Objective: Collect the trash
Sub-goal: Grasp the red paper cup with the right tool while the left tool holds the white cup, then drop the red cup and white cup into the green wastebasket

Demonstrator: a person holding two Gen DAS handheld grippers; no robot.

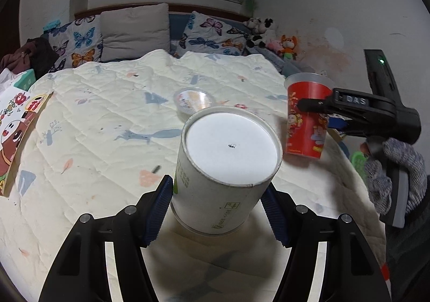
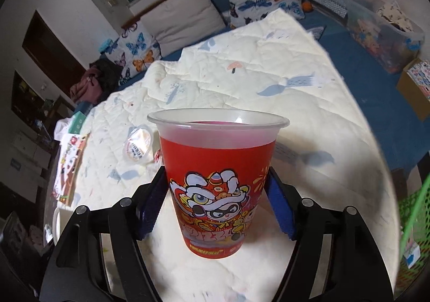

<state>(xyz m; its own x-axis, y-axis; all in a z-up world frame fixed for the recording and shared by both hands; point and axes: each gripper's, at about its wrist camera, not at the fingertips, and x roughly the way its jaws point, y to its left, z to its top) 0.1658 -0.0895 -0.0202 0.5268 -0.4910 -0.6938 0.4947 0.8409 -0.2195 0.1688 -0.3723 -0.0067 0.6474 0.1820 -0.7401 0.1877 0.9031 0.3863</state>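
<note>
My left gripper (image 1: 217,184) is shut on a white cardboard canister (image 1: 231,146); its blue pads press both sides. The canister is tilted with its flat white end toward the camera, held above the cream quilt (image 1: 107,127). My right gripper (image 2: 216,171) is shut on a red printed plastic cup (image 2: 217,157), which is upright with its clear rim on top. In the left wrist view the same cup (image 1: 306,124) hangs at the bed's right edge, a black finger (image 1: 311,103) across it. A small clear lidded tub (image 1: 193,100) (image 2: 138,146) lies on the quilt beyond.
A cartoon snack bag (image 1: 16,135) (image 2: 70,167) lies at the quilt's left edge. Pillows and plush toys (image 1: 287,44) line the headboard. A gloved hand (image 1: 397,167) grips the right tool. A green basket (image 2: 414,221), clear bin (image 2: 384,31) and cardboard box (image 2: 414,87) stand right of the bed.
</note>
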